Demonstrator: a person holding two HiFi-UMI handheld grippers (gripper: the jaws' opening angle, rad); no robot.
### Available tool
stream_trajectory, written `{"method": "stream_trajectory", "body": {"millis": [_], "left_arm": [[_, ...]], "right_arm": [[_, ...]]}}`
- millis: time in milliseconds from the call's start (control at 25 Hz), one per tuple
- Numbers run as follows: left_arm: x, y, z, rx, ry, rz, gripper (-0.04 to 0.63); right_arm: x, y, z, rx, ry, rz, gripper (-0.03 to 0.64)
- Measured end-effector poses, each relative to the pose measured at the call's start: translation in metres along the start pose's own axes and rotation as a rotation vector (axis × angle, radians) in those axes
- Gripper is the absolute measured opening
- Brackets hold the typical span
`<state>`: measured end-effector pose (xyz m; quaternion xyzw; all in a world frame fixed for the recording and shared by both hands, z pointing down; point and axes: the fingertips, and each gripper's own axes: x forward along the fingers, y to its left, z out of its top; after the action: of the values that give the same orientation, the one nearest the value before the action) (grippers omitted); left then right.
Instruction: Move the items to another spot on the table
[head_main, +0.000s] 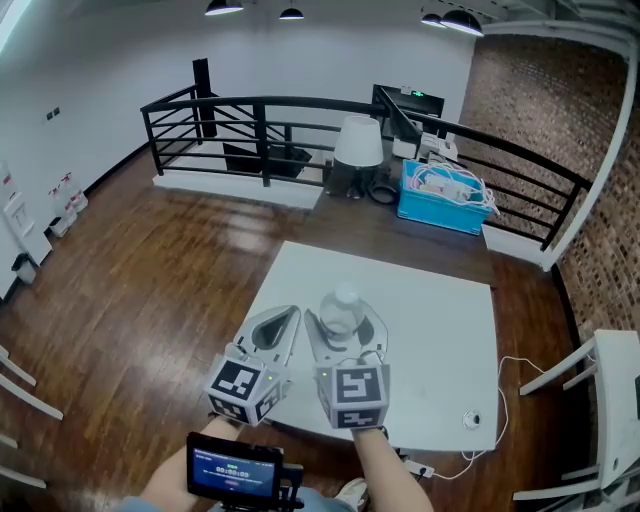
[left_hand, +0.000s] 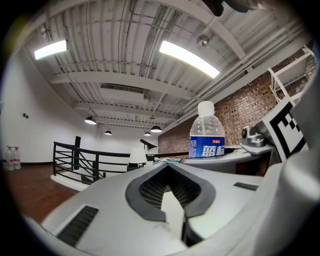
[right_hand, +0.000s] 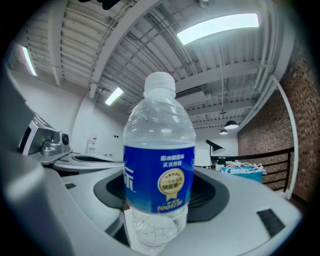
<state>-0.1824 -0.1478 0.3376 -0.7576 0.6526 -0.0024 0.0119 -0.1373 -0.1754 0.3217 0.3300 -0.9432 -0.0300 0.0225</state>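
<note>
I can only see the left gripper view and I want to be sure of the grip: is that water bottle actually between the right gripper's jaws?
Observer: Yes. The right gripper view shows the water bottle upright between the jaws of the right gripper, which are closed on its lower part.
Operator: Where is it relative to the table?
Observer: The head view puts it above the near left part of the white table.
Operator: Anything else on that table?
Observer: A small white device with a cable, near the right front corner.
</note>
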Motion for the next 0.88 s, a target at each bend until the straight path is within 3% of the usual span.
{"method": "stream_trajectory", "body": {"millis": [880], "left_arm": [[0.089, -0.188, -0.001, -0.023, 0.009, -0.237, 0.003]], "right_arm": [[-0.121, -0.170, -0.024, -0.005, -0.006, -0.253, 0.290]]}}
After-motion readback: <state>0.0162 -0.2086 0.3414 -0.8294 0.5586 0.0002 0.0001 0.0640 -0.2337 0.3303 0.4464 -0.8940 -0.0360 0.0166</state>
